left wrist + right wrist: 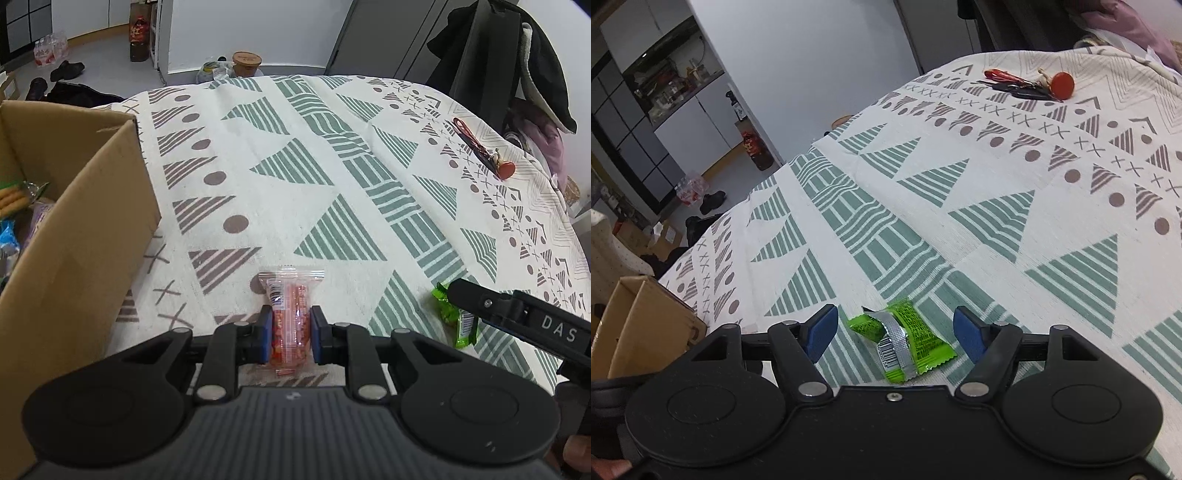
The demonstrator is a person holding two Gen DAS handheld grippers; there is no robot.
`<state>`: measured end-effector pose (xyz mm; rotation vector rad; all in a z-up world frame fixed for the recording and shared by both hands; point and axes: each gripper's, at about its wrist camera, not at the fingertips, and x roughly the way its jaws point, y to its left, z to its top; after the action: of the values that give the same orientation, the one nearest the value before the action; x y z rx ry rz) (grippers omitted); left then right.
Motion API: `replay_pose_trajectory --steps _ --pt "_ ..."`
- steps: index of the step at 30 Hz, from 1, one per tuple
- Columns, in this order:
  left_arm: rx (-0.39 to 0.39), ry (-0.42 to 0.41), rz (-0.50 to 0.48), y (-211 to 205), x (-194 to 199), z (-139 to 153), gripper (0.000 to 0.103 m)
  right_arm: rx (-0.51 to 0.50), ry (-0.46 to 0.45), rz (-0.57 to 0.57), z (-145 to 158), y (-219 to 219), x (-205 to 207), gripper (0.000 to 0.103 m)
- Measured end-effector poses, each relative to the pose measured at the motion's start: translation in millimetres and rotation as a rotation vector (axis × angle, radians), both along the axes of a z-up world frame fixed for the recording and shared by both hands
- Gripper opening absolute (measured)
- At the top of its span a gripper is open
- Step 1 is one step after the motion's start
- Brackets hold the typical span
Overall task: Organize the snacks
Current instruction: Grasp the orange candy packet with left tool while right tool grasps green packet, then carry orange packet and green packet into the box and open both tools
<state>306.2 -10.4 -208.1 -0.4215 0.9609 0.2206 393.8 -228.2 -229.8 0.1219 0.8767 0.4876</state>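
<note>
My left gripper (290, 328) is shut on a clear packet of red snacks (290, 314) that rests on the patterned tablecloth (295, 166). A cardboard box (85, 229) with several snack packets inside stands to its left. My right gripper (894, 332) is open, its blue pads either side of a green snack packet (905, 339) lying on the cloth. In the left wrist view the right gripper (517, 317) reaches in from the right over the green packet (460, 321).
A bunch of keys with a red tag (1034, 86) lies at the table's far right; it also shows in the left wrist view (484, 147). A chair with coats (517, 66) stands behind the table. Shoes and bottles sit on the floor (55, 59).
</note>
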Motion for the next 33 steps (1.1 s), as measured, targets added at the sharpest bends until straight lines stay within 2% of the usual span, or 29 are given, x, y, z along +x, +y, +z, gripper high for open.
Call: replay_pose_trajectory --steps 4,9,11,13,18,33 --pt "-0.006 0.003 -0.006 2 0 0 0.02 -0.03 -0.021 0.006 -2 7 3 0.065" --pt "-0.009 0.021 -0.025 1 -1 1 0.02 -0.071 0.008 0.043 -6 12 2 0.035" --pt "-0.006 0.03 -0.031 0 -3 3 0.019 -0.07 0.04 0.053 -2 13 -1 0.03" --pt "-0.003 0.031 -0.033 0 -7 7 0.019 -0.066 0.051 0.052 3 12 -6 0.028" --pt "0.009 0.02 -0.022 1 -19 18 0.019 -0.043 0.016 0.069 22 13 -20 0.028" --pt "0.046 -0.059 -0.002 12 -52 74 0.019 0.048 -0.03 0.049 65 16 -61 0.028"
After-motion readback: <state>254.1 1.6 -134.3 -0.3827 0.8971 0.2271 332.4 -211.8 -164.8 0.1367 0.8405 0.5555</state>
